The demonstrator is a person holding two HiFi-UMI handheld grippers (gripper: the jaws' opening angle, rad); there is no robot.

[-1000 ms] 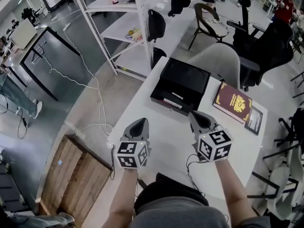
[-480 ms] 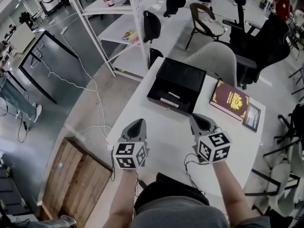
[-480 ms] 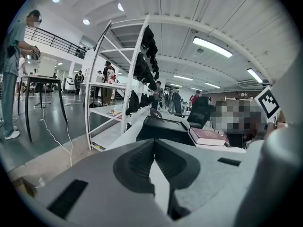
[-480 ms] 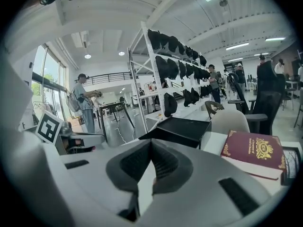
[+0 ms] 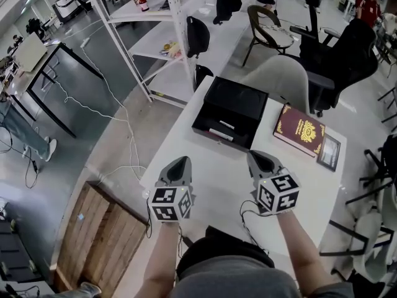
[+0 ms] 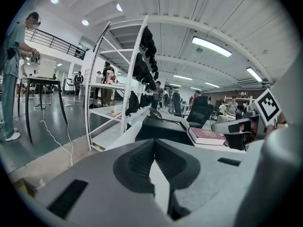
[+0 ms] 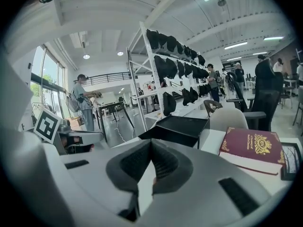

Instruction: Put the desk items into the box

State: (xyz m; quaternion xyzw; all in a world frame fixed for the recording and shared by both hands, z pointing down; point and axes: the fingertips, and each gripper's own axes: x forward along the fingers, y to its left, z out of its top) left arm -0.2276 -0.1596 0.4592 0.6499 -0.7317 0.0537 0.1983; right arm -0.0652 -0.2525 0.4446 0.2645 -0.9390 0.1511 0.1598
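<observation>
An open black box [image 5: 231,110] stands at the far end of the white desk [image 5: 217,172]; a white marker [image 5: 221,134] and a small pale item lie in its front tray. The black box [image 6: 163,126] [image 7: 179,128] shows ahead in both gripper views. A maroon book with gold print [image 5: 300,130] [image 7: 255,147] lies right of the box, a small dark framed item [image 5: 329,153] beside it. My left gripper [image 5: 179,164] [image 6: 154,145] and right gripper [image 5: 260,159] [image 7: 150,145] hover over the near desk, both shut and empty, short of the box.
A pale chair [image 5: 282,82] and a black office chair [image 5: 347,61] stand behind the desk. White shelving [image 5: 164,30] rises at the far left. A wooden pallet [image 5: 102,234] and cables lie on the floor to the left. People stand far off.
The view has shifted slightly; both grippers stay side by side over the near desk, still shut. Nothing on the desk has moved.
</observation>
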